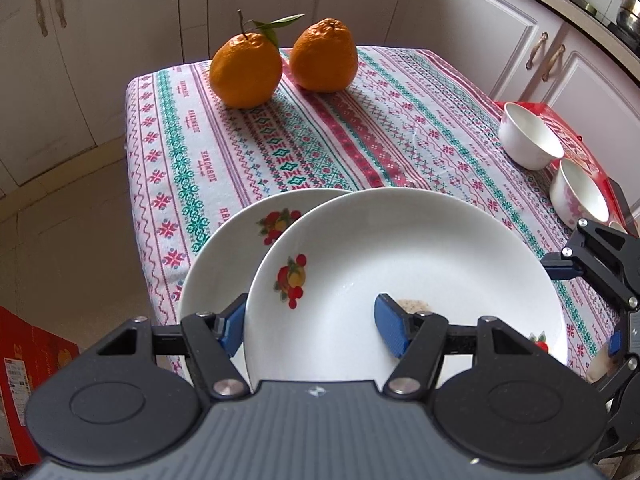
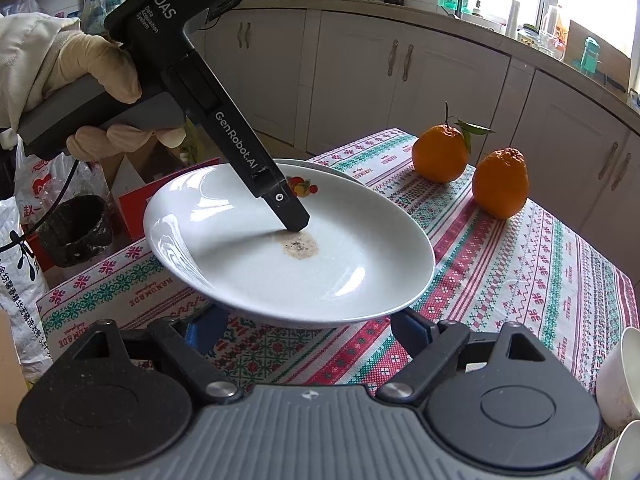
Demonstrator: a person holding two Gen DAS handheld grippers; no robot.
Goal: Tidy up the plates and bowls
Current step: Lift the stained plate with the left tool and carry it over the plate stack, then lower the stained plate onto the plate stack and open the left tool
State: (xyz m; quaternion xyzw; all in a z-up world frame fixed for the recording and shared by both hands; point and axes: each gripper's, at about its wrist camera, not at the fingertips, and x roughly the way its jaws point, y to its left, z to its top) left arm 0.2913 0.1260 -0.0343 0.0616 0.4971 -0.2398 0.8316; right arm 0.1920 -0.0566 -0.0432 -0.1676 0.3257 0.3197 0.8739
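The left gripper clamps the rim of a white plate, lower centre, tilted face-up above a second plate. The right gripper stands open beneath it.

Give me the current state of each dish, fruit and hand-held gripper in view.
Upper plate: lifted, tilted, brownish residue at its centre.
Lower plate: flat on the tablecloth, partly covered.
Two bowls: upright, on the red box.
Two oranges: on the table, untouched.
Left hand-held gripper: shut on the upper plate's rim.
Right hand-held gripper: open, holding nothing.
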